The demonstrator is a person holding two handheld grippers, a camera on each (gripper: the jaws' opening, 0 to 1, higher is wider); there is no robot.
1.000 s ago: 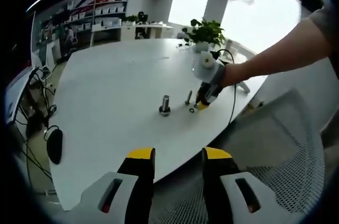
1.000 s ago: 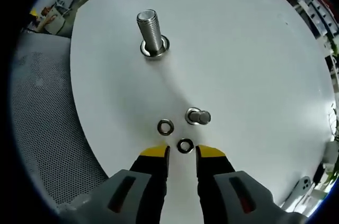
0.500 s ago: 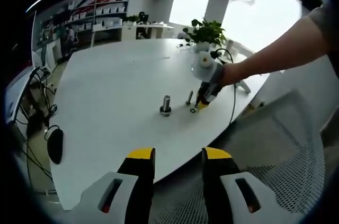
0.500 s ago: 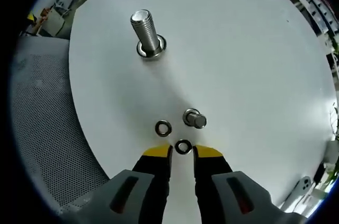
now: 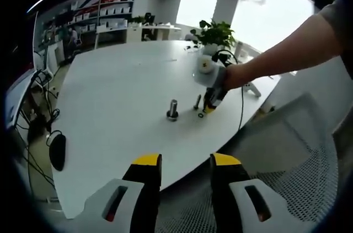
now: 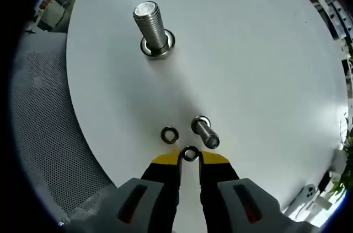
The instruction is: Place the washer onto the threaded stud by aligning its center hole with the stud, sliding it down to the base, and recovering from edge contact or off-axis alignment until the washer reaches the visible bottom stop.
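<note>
The tall threaded stud (image 6: 150, 28) stands upright on its wide base far ahead on the white table (image 6: 259, 62). My right gripper (image 6: 190, 159) has its yellow tips down on the table, closed against both sides of a small dark washer (image 6: 190, 153). A second ring (image 6: 169, 134) and a small bolt (image 6: 204, 132) lie just beyond. In the left gripper view, my left gripper (image 5: 186, 162) hangs open and empty off the table's near edge. The stud (image 5: 172, 108) stands mid-table there, with the right gripper (image 5: 209, 106) in a person's hand beside it.
A grey mesh chair (image 5: 287, 156) sits by the table's near edge, also seen as the chair (image 6: 44, 134) on the left. A potted plant (image 5: 214, 33) and a cable (image 5: 241, 101) are at the far side. A black mouse (image 5: 57, 151) lies left.
The right gripper's jaws have narrowed and slid forward until the washer sits between their tips. The left gripper has not moved.
</note>
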